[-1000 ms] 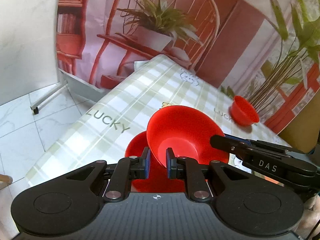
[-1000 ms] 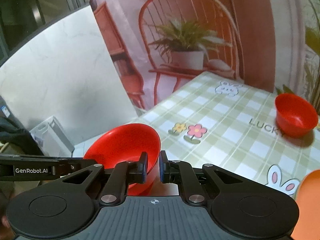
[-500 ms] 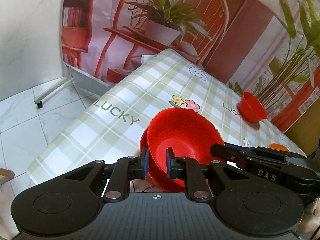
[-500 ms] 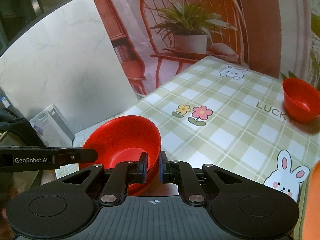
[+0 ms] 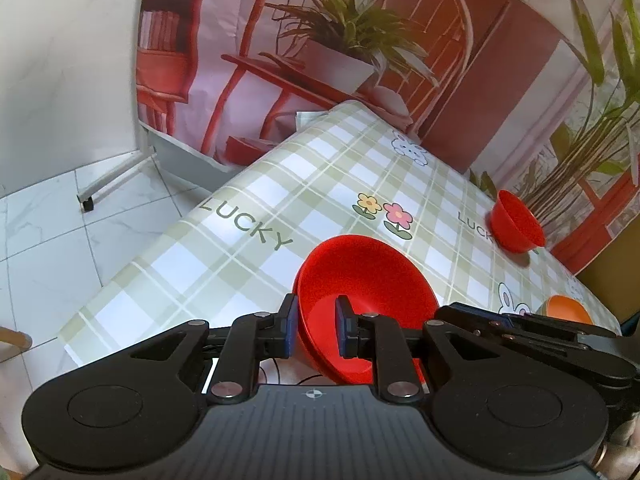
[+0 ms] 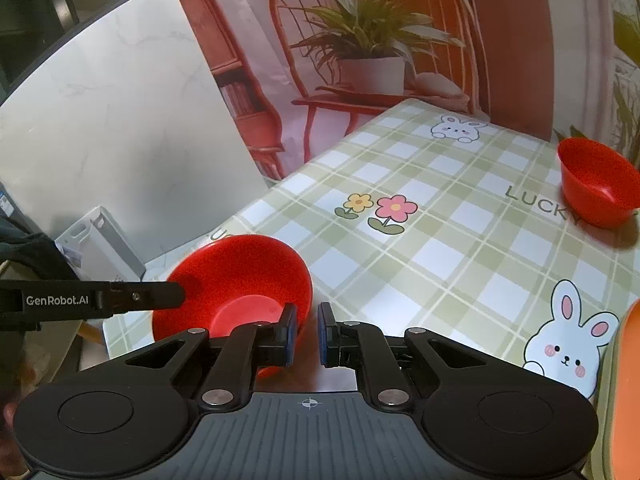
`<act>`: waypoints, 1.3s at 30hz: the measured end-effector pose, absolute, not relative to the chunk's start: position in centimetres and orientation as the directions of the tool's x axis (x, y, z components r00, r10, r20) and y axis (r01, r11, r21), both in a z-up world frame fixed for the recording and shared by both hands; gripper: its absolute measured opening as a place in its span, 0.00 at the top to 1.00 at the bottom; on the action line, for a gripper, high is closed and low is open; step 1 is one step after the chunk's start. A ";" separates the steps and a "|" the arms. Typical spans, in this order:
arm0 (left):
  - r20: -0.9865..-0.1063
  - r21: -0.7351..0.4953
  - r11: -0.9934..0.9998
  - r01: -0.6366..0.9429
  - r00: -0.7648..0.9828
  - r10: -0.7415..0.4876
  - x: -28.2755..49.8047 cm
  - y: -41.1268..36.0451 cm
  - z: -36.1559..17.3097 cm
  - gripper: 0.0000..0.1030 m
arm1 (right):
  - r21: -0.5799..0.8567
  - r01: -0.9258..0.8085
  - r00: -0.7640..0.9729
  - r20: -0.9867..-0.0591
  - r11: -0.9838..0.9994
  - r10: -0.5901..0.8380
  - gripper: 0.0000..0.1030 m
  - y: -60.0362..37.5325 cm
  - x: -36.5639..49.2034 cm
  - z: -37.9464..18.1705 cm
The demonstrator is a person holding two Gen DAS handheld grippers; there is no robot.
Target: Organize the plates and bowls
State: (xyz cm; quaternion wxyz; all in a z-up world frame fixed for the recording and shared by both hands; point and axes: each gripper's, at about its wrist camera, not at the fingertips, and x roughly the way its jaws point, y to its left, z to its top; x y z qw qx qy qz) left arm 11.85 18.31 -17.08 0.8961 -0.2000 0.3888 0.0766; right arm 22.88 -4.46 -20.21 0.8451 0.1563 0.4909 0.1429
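Left gripper point(image 5: 316, 322) jaws opening, straddling near rim of red bowl point(image 5: 366, 280) stacked on checked tablecloth point(image 5: 224, 248); right gripper point(image 6: 307, 334) closed, empty.

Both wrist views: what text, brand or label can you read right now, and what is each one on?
"LUCKY" on the checked tablecloth, near its left edge.
"LUCK", the rest hidden behind the far red bowl, on the same tablecloth.
"LUCKY" beside that bowl in the right wrist view, last letter partly covered.
"GenRobot.AI" on the side of the left tool.
Sticker on the white box on the floor: too small to read.
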 end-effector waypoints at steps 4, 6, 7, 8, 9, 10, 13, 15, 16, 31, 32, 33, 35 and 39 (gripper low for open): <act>-0.726 -0.305 0.904 -0.299 0.687 -0.017 11.7 18.4 -17.0 0.80 | 0.406 -0.081 0.487 -0.781 0.910 0.391 0.90 -4.7 22.8 -20.0; -0.723 -0.302 0.906 -0.298 0.691 -0.014 11.7 18.3 -16.7 0.80 | 0.411 -0.071 0.505 -0.771 0.909 0.388 0.90 -5.2 22.7 -19.6; -0.718 -0.301 0.907 -0.294 0.696 -0.013 11.8 18.3 -16.5 0.80 | 0.414 -0.063 0.516 -0.765 0.908 0.385 0.90 -5.5 22.7 -19.3; -0.710 -0.304 0.909 -0.286 0.704 -0.016 11.9 18.3 -16.1 0.80 | 0.418 -0.054 0.528 -0.759 0.907 0.381 0.90 -5.9 22.7 -19.0; -0.702 -0.305 0.911 -0.279 0.712 -0.017 12.0 18.2 -15.7 0.80 | 0.421 -0.045 0.542 -0.752 0.906 0.376 0.90 -6.5 22.7 -18.7; -0.693 -0.305 0.913 -0.271 0.720 -0.018 12.1 18.1 -15.3 0.80 | 0.423 -0.035 0.557 -0.744 0.906 0.369 0.90 -7.1 22.8 -18.3; -0.663 -0.306 0.922 -0.238 0.748 -0.027 12.9 17.2 -13.8 0.80 | 0.428 -0.001 0.606 -0.719 0.904 0.341 0.90 -9.4 22.9 -16.9; -0.641 -0.312 0.927 -0.208 0.766 -0.044 13.5 16.2 -12.7 0.80 | 0.430 0.026 0.641 -0.700 0.902 0.315 0.88 -11.3 22.8 -15.9; -0.630 -0.314 0.930 -0.192 0.775 -0.053 13.8 15.6 -12.3 0.80 | 0.432 0.041 0.657 -0.691 0.901 0.301 0.88 -12.3 22.7 -15.4; -0.535 -0.284 0.958 0.042 0.822 -0.194 21.8 2.7 -9.4 0.59 | 0.325 0.195 0.742 -0.666 0.925 0.077 0.82 -25.7 21.5 -13.3; -0.535 -0.284 0.958 0.048 0.821 -0.199 22.7 1.8 -9.6 0.59 | 0.316 0.201 0.738 -0.672 0.927 0.069 0.82 -26.4 21.5 -13.6; -0.535 -0.280 0.959 0.052 0.821 -0.201 23.4 1.2 -9.9 0.59 | 0.307 0.208 0.732 -0.679 0.929 0.060 0.82 -27.1 21.6 -13.9; -0.545 -0.252 0.966 0.052 0.818 -0.186 25.1 -0.2 -10.9 0.59 | 0.295 0.225 0.717 -0.695 0.929 0.047 0.81 -28.3 22.1 -14.8; -0.580 -0.268 0.963 0.023 0.795 -0.180 28.8 -1.7 -13.0 0.59 | 0.297 0.253 0.671 -0.739 0.921 0.054 0.81 -30.5 23.9 -17.6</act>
